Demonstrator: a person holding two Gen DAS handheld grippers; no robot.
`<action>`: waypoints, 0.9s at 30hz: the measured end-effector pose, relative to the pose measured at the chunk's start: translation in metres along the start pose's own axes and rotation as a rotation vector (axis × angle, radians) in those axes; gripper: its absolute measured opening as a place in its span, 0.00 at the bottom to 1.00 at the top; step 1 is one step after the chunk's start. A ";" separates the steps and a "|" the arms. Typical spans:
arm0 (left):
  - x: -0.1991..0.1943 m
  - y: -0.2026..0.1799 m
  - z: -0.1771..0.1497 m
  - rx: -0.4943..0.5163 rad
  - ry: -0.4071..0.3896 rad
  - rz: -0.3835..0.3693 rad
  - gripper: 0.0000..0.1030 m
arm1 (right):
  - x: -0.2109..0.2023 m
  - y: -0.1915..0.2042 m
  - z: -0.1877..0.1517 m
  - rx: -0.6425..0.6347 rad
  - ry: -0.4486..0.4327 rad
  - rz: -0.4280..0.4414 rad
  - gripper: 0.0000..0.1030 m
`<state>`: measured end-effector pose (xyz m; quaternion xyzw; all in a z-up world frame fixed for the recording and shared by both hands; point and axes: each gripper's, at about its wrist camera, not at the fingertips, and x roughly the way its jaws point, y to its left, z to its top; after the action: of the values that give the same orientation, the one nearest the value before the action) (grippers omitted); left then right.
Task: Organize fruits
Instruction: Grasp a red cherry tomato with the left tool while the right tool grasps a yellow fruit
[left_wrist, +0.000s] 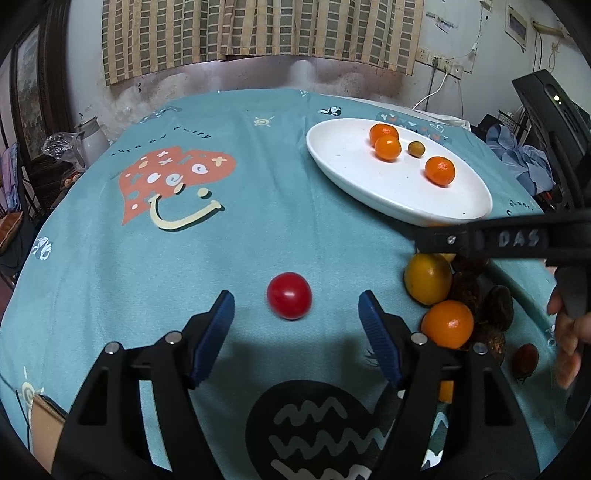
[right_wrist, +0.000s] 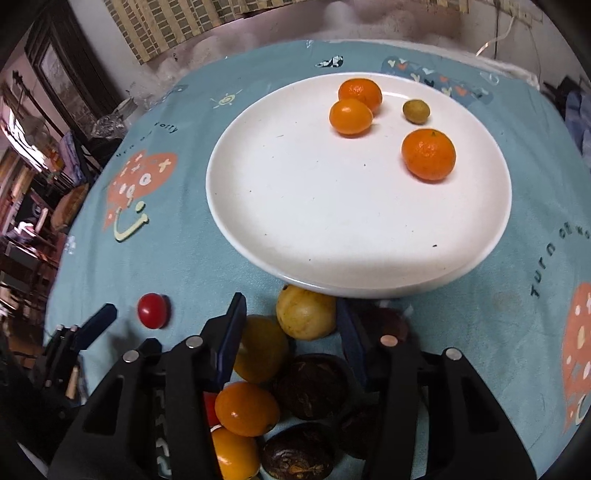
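A red cherry tomato (left_wrist: 289, 295) lies on the teal tablecloth, just ahead of and between the tips of my left gripper (left_wrist: 294, 300), which is open and not touching it. A white plate (left_wrist: 369, 192) (right_wrist: 314, 206) holds three small oranges (right_wrist: 428, 154) and a small greenish fruit (right_wrist: 416, 111). My right gripper (right_wrist: 291, 304) hangs over a pile of fruit below the plate. A yellow fruit (right_wrist: 306, 314) sits between its tips, with a gap at the left pad, so I read it as open. The same tomato (right_wrist: 153, 310) appears in the right wrist view.
The pile holds yellow and orange fruits (right_wrist: 246, 408), dark wrinkled fruits (right_wrist: 310, 384) and a red fruit (left_wrist: 524, 360). A person's hand (left_wrist: 569, 332) holds the right gripper's black frame (left_wrist: 509, 240). A kettle (left_wrist: 90, 138) stands beyond the table's far left edge.
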<state>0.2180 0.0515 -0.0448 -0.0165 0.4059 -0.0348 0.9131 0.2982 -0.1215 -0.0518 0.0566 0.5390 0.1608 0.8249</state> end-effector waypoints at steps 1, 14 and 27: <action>0.000 0.000 0.000 0.002 -0.001 0.000 0.69 | 0.000 -0.003 0.001 0.027 0.005 0.015 0.36; 0.007 -0.001 0.001 0.022 0.003 0.041 0.77 | 0.001 0.020 -0.015 -0.093 -0.092 -0.073 0.31; 0.017 0.000 0.000 0.061 0.008 0.018 0.26 | -0.047 -0.005 -0.044 -0.064 -0.217 0.094 0.30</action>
<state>0.2297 0.0507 -0.0575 0.0153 0.4084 -0.0390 0.9118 0.2423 -0.1452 -0.0300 0.0726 0.4378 0.2094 0.8714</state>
